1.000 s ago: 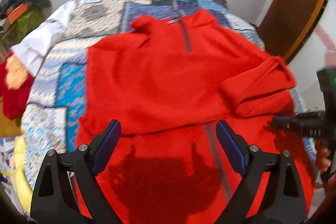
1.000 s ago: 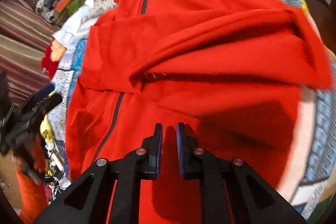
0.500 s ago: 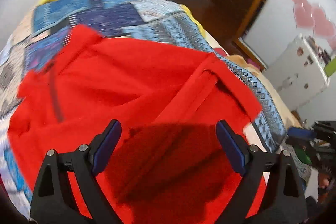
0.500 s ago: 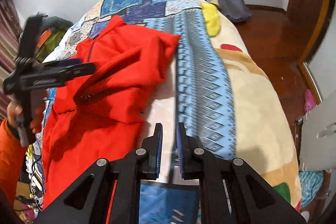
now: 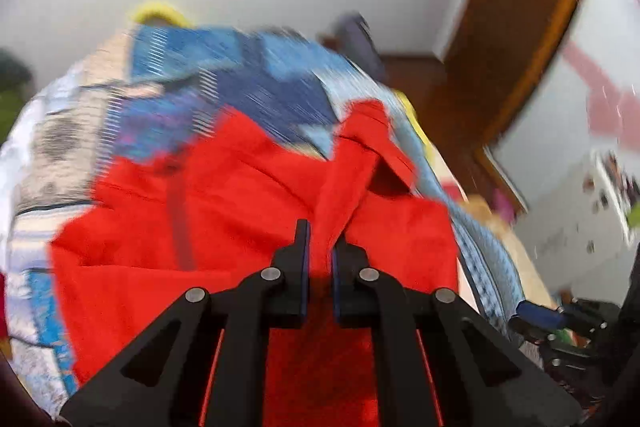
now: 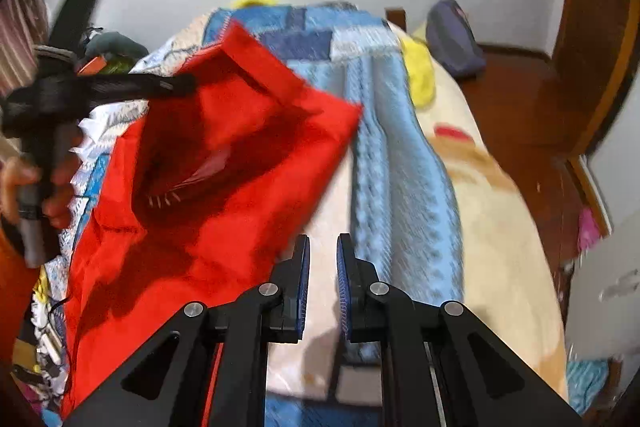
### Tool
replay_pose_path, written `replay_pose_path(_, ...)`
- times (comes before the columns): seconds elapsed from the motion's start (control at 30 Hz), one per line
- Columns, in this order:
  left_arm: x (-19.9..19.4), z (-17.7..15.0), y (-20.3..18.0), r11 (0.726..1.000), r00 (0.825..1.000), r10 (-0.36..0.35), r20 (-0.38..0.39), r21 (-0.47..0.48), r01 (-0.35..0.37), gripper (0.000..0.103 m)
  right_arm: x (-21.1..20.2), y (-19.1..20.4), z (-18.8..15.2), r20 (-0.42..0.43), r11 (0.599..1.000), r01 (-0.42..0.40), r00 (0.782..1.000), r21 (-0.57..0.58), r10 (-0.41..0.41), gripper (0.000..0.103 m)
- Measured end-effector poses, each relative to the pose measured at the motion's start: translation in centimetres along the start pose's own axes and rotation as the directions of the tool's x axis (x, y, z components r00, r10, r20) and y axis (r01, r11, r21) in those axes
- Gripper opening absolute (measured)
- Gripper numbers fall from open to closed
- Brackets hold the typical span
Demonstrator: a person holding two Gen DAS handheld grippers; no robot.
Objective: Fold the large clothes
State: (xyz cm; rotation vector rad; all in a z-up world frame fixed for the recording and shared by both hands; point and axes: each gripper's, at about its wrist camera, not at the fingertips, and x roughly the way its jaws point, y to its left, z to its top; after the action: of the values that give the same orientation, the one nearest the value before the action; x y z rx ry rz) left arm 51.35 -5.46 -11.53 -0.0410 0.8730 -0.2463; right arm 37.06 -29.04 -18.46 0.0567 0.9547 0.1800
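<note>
A large red zip jacket (image 5: 224, 227) lies on the patterned blue bedspread (image 5: 248, 87). My left gripper (image 5: 318, 247) is shut on a fold of the red jacket and holds a sleeve part lifted. In the right wrist view the jacket (image 6: 224, 163) hangs raised from the left gripper (image 6: 176, 85), which a hand holds at the left. My right gripper (image 6: 322, 259) is nearly shut with nothing between its pads, above the cream blanket beside the jacket's edge. It also shows low at the right in the left wrist view (image 5: 560, 323).
The bed carries a blue patterned spread (image 6: 384, 115) and a cream blanket (image 6: 492, 227). A yellow cloth (image 6: 418, 73) and a dark bag (image 6: 454, 43) lie near the far end. A wooden door (image 6: 596, 27) and wood floor are at right. Clutter is piled at left.
My left gripper has closed from wide open onto the jacket fabric and lifted it. My right gripper has swung off the jacket to the bed's right side, still nearly shut.
</note>
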Motion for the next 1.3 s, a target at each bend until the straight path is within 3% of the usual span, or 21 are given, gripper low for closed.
replay_pose_path(0.1, -3.1, -0.5, 3.2, 0.993, 0.990, 0.115, 0.081, -0.003, -0.115, 0.008, 0.8, 2.6, 1.8, 0.038, 0.997, 0.003, 0.999, -0.071, 0.000, 0.010)
replay_pose_path(0.17, -4.1, -1.5, 5.4, 0.990, 0.986, 0.141, 0.093, -0.029, -0.139, 0.006, 2.2, 4.1, 2.6, 0.029, 0.994, 0.008, 1.000, -0.110, -0.005, 0.010)
replay_pose_path(0.27, -4.3, -4.1, 8.9, 0.976, 0.974, 0.211, 0.077, -0.066, -0.206, 0.004, 6.4, 5.7, 3.0, -0.040, 0.980, 0.106, 0.993, -0.167, -0.114, 0.010)
replay_pose_path(0.3, -4.1, -5.2, 10.3, 0.968, 0.968, 0.243, 0.067, -0.076, -0.238, 0.004, 8.4, 5.7, 2.8, -0.083, 0.970, 0.166, 0.980, -0.180, -0.183, 0.010)
replay_pose_path(0.37, -3.7, -7.1, 12.5, 0.954, 0.957, 0.288, 0.039, -0.095, -0.283, 0.003, 10.8, 5.2, 2.1, -0.119, 0.959, 0.206, 0.966, -0.197, -0.232, 0.009)
replay_pose_path(0.47, -2.1, -10.4, 16.0, 0.949, 0.963, 0.268, -0.037, -0.161, -0.270, 0.003, 10.4, 5.5, 1.8, -0.084, 0.936, 0.247, 0.958, -0.250, -0.275, 0.009)
replay_pose_path(0.57, -0.5, -13.7, 18.2, 0.948, 0.971, 0.215, -0.106, -0.218, -0.233, 0.003, 10.4, 5.9, 1.4, -0.053, 0.873, 0.377, 0.910, -0.309, -0.411, 0.012)
replay_pose_path(0.6, -0.2, -14.6, 18.6, 0.948, 0.974, 0.193, -0.119, -0.233, -0.216, 0.004, 10.4, 5.8, 1.3, -0.044, 0.866, 0.387, 0.906, -0.317, -0.421, 0.016)
replay_pose_path(0.63, 0.5, -15.7, 19.0, 0.952, 0.978, 0.148, -0.145, -0.248, -0.181, 0.004, 10.3, 5.6, 1.3, -0.036, 0.863, 0.395, 0.904, -0.316, -0.426, 0.027)
replay_pose_path(0.67, 0.9, -16.4, 19.1, 0.956, 0.981, 0.113, -0.161, -0.252, -0.152, 0.004, 10.2, 5.3, 1.5, -0.028, 0.857, 0.415, 0.896, -0.306, -0.444, 0.045)
replay_pose_path(0.73, 1.2, -17.7, 19.6, 0.960, 0.981, 0.067, -0.180, -0.258, -0.112, 0.005, 10.1, 4.7, 1.7, -0.013, 0.836, 0.473, 0.869, -0.278, -0.495, 0.068)
replay_pose_path(0.87, 0.7, -18.7, 21.6, 0.946, 0.988, -0.050, -0.144, -0.325, 0.000, 0.021, 9.3, 2.9, 2.7, -0.079, 0.902, 0.387, 0.910, -0.190, -0.407, 0.068)
replay_pose_path(0.93, 0.4, -18.5, 23.0, 0.929, 0.990, -0.078, -0.115, -0.368, 0.030, 0.042, 8.6, 2.3, 3.2, -0.103, 0.940, 0.313, 0.939, -0.133, -0.327, 0.068)
replay_pose_path(1.07, 0.2, -17.7, 25.3, 0.896, 0.993, -0.079, -0.084, -0.443, 0.034, 0.047, 6.4, 2.4, 4.1, -0.111, 0.992, 0.124, 0.986, -0.021, -0.126, 0.069)
replay_pose_path(1.17, 2.0, -17.4, 26.1, 0.885, 0.987, -0.048, -0.152, -0.465, -0.029, 0.047, 6.6, 3.5, 4.7, -0.115, 1.000, 0.018, 0.993, 0.022, -0.015, 0.073)
replay_pose_path(1.2, 2.9, -17.4, 26.2, 0.885, 0.982, -0.021, -0.186, -0.460, -0.069, 0.039, 6.9, 3.8, 4.7, -0.123, 1.000, 0.003, 0.992, 0.030, 0.001, 0.074)
replay_pose_path(1.23, 3.3, -17.3, 26.0, 0.891, 0.979, 0.011, -0.205, -0.442, -0.103, 0.014, 7.4, 4.2, 4.5, -0.134, 0.999, -0.009, 0.991, 0.037, 0.014, 0.075)
replay_pose_path(1.27, 3.6, -17.4, 25.9, 0.895, 0.975, 0.044, -0.219, -0.424, -0.135, 0.004, 8.2, 4.7, 4.4, -0.154, 0.999, -0.010, 0.988, 0.036, 0.015, 0.075)
replay_pose_path(1.3, 3.6, -17.2, 25.6, 0.900, 0.972, 0.069, -0.226, -0.406, -0.158, 0.002, 8.7, 4.9, 4.3, -0.166, 1.000, -0.005, 0.986, 0.029, 0.010, 0.075)
